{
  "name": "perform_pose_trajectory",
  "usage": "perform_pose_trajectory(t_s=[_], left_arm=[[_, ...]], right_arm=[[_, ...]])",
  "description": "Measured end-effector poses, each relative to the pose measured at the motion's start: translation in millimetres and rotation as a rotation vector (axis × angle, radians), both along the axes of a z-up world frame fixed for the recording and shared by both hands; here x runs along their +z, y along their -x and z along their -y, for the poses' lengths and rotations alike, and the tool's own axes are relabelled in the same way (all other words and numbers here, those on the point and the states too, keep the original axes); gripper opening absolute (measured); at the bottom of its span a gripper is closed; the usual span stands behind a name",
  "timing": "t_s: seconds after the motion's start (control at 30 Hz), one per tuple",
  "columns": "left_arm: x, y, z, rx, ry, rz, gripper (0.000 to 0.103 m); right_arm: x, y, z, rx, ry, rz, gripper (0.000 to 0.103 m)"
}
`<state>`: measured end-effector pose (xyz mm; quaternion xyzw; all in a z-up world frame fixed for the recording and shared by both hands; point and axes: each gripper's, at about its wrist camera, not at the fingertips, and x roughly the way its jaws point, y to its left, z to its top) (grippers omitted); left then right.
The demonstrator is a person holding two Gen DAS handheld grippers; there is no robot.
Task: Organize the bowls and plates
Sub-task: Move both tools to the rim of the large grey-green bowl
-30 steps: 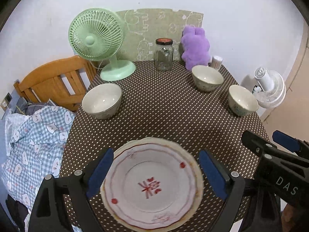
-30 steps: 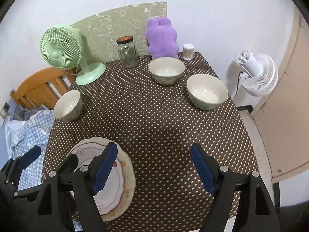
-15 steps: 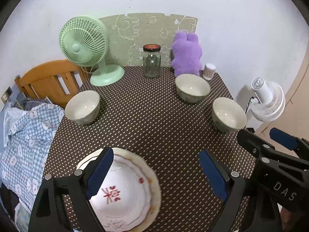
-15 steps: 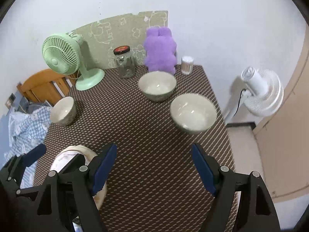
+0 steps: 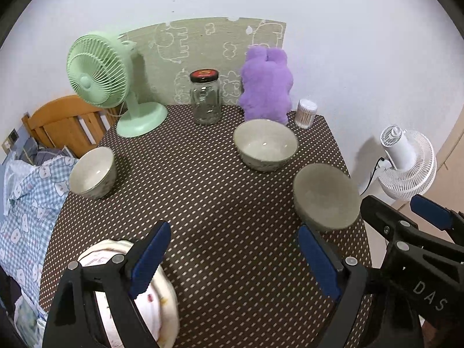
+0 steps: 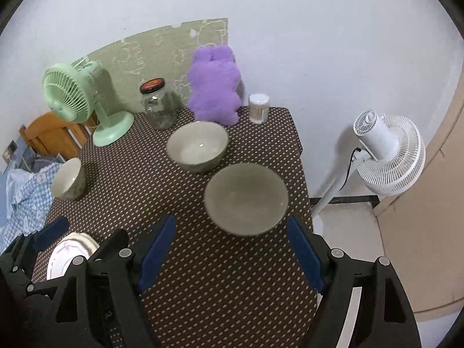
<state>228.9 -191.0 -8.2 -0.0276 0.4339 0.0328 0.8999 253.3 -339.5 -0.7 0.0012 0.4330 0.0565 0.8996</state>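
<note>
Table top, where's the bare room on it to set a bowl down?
The widest bare cloth lies mid-table, bordered by the left bowl, the far bowl and the plates. More lies at the near edge, in front of the right claw. The back is crowded: green fan, jar, purple plush, swab pot.

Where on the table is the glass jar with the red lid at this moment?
In both wrist views the glass jar stands at the table's far edge by the wall, between the green fan on its left and the purple plush toy on its right.
</note>
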Motion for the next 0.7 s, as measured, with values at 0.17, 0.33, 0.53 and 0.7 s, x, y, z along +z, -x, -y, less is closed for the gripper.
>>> perform_pose_trajectory(t_s=[0.17,0.33,0.53,0.7], left_arm=[[-6.9,-23.6,19.1,-0.002,-0.028,0.007,0.089],[-20.8,-48.9,38.2,-0.030,-0.033,-0.020,0.081],[-42.0,-77.6,55.0,-0.039,-0.031,-0.048,0.071],[-60.2,-98.7,66.6,-0.045,-0.053,-0.069,0.067]], right_arm=[[-12.2,-25.5,19.1,-0.001,-0.012,0.019,0.081],[-28.7,-51.7,31.5,-0.005,-0.022,-0.011,0.081],[-52.0,-80.7,38.4,-0.011,-0.029,-0.045,0.081],[-73.5,-99.2,42.6,-0.009,-0.065,-0.063,0.078]])
